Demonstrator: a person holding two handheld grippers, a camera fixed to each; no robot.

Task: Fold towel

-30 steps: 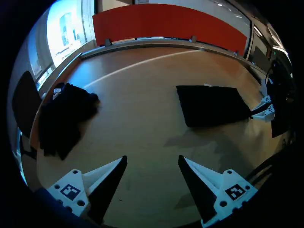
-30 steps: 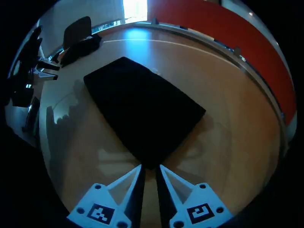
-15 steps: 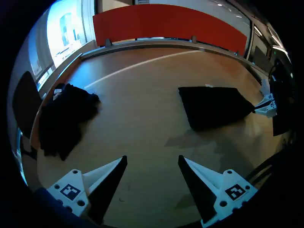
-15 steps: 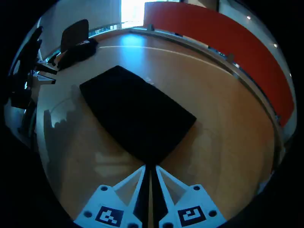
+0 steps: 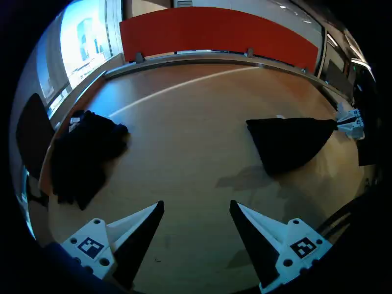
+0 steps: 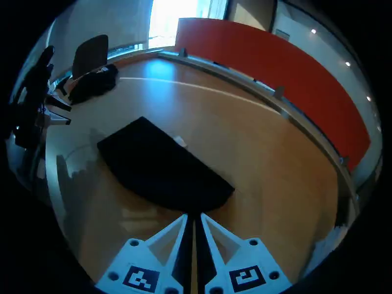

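The right gripper (image 6: 194, 216) is pinching the near corner of the black towel (image 6: 157, 166) between both clenched fingers, while the rest of the cloth is lying on the wooden table (image 6: 255, 147) beyond it. The left gripper (image 5: 196, 203) is hovering over bare wood with its fingers spread wide, grasping nothing. The towel is lying off to its right, and a heap of dark cloth (image 5: 81, 154) is lying near the table's left edge.

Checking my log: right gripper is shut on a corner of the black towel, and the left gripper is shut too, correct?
No: the left gripper is open, jaws wide apart above the table, as the left gripper view shows. The right gripper is shut on a corner of the black towel.
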